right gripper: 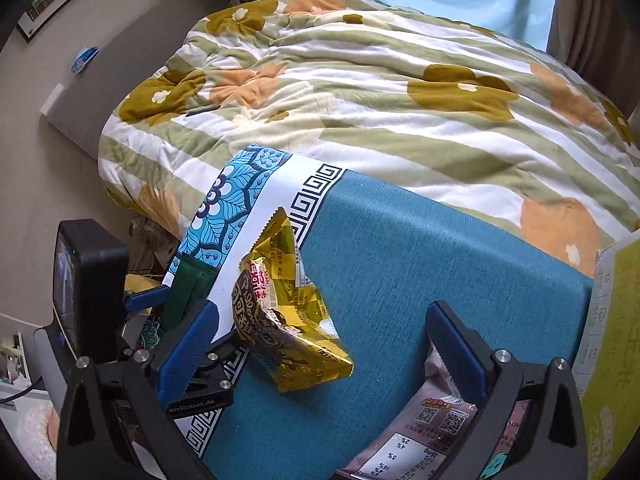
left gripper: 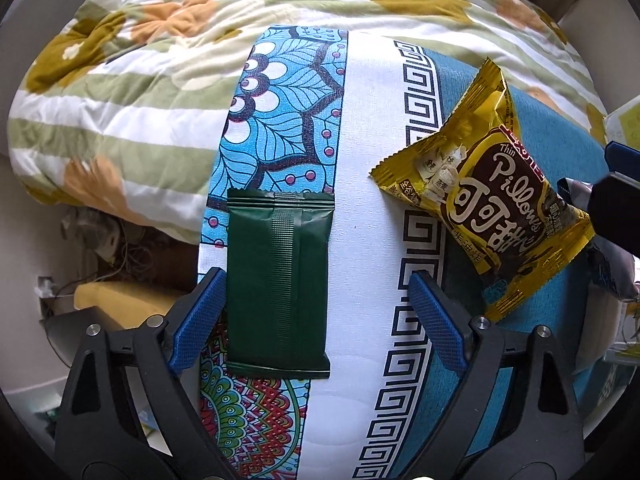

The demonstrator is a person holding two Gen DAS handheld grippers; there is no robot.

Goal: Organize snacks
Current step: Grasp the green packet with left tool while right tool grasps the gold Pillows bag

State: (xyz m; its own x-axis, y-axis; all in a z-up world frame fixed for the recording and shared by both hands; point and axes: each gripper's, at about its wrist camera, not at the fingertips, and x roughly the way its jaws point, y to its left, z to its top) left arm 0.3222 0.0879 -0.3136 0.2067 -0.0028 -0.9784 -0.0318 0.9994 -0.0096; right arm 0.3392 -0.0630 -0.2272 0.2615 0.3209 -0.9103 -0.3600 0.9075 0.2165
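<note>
A dark green snack packet (left gripper: 278,284) lies flat on the patterned cloth, back side up. My left gripper (left gripper: 316,300) is open around it, the left finger beside the packet's edge. A yellow "Pillows" snack bag (left gripper: 496,204) lies on the teal part to the right; in the right wrist view it (right gripper: 288,312) lies between my right gripper's fingers. My right gripper (right gripper: 324,340) is open above it. A pinkish snack packet (right gripper: 424,436) lies under the right finger. The green packet also shows in the right wrist view (right gripper: 186,296).
A floral striped quilt (left gripper: 200,60) is bunched behind the cloth. A yellow-green box (right gripper: 612,344) stands at the right edge. The bed's left edge drops to a cluttered floor with cables (left gripper: 116,248). The left gripper's camera body (right gripper: 88,280) is close on the left.
</note>
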